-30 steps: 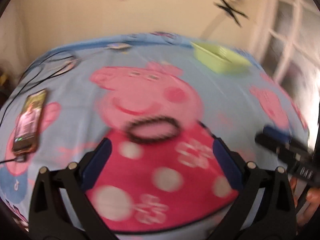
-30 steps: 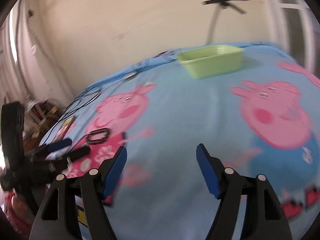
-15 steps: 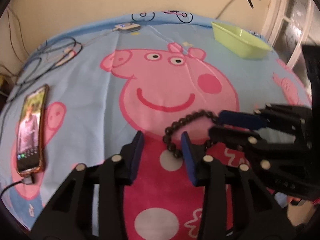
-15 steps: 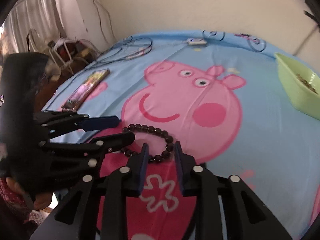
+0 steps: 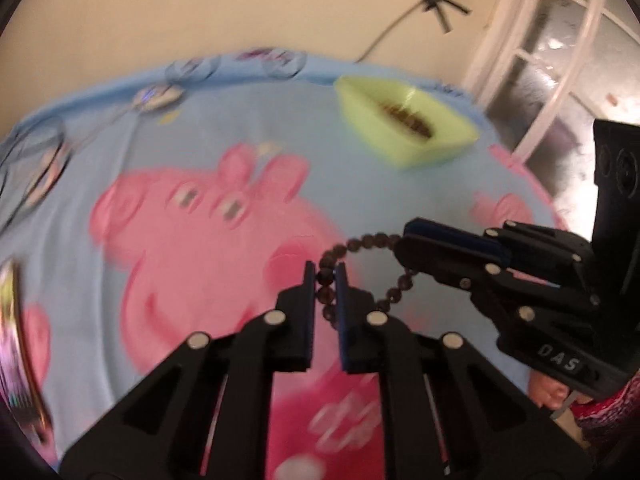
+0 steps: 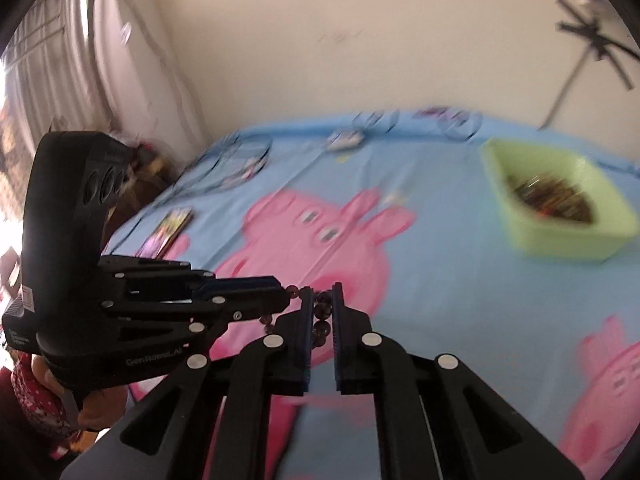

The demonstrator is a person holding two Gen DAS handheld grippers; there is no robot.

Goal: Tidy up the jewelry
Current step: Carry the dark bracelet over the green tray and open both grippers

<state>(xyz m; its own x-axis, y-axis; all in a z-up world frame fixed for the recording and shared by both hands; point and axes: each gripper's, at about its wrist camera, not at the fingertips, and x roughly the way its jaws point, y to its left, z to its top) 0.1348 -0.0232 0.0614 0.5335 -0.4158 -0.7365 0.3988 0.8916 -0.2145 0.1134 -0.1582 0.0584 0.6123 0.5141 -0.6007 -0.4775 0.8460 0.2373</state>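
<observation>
one green tub (image 6: 560,236) of jewelry (image 6: 550,198)

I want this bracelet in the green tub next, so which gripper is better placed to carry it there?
Probably right: both the right gripper and the left gripper clamp the bracelet, but the green tub lies on the right gripper's side.

One dark beaded bracelet (image 5: 362,242), one pale green plastic tub (image 6: 560,216), one phone (image 6: 170,226) with a lit screen, two black claws, left claw (image 5: 325,276), right claw (image 6: 322,300).
</observation>
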